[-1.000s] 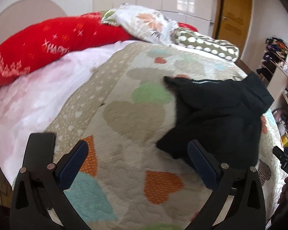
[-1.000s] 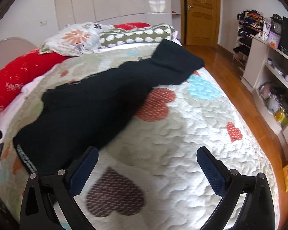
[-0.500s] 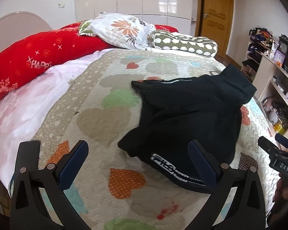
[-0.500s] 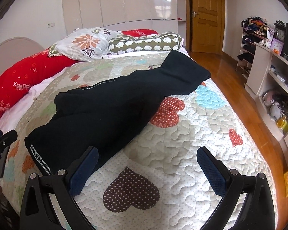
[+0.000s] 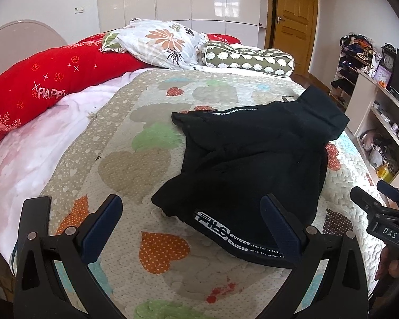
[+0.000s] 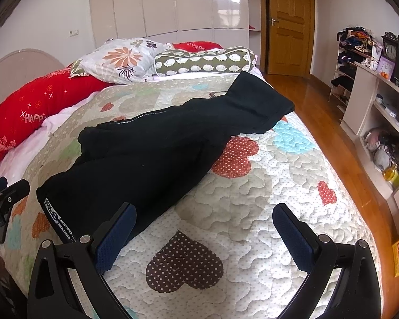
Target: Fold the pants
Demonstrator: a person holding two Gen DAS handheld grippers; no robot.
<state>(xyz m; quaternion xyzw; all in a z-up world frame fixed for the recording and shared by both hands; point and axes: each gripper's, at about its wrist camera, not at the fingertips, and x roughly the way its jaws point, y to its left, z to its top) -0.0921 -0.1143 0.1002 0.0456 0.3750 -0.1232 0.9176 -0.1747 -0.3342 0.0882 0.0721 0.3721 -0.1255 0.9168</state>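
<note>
pants: black pants [image 5: 255, 159] lie loose on the heart quilt [image 5: 135, 164], right of bed centre, waistband with white lettering [image 5: 236, 239] at the near end, legs running to the far right, far end doubled over on itself.
state: rumpled, not flat, no clean fold yet. I judge the task is at its start.
left tongs: left gripper [image 5: 194, 228] wide, nothing in it. Right finger sits over the waistband's near edge, left finger over bare quilt. Contact with the cloth: can't tell.
right tongs: right gripper [image 6: 204, 236] wide, holding nothing, above bare quilt just right of the pants; left finger overlaps the near hem in view.
why here: both tongs hang at the near end because the waistband is the stiffest edge to pinch and pull straight.
next, my guess: pinch the waistband corners, tug flat, then lay leg on leg.
risk: quilt is soft and puckered, easy to pinch it along with the cloth.
background: red pillow [image 5: 48, 90], floral pillow [image 5: 162, 42], bolster [image 5: 247, 58] at the far end, well apart from the work.
</note>
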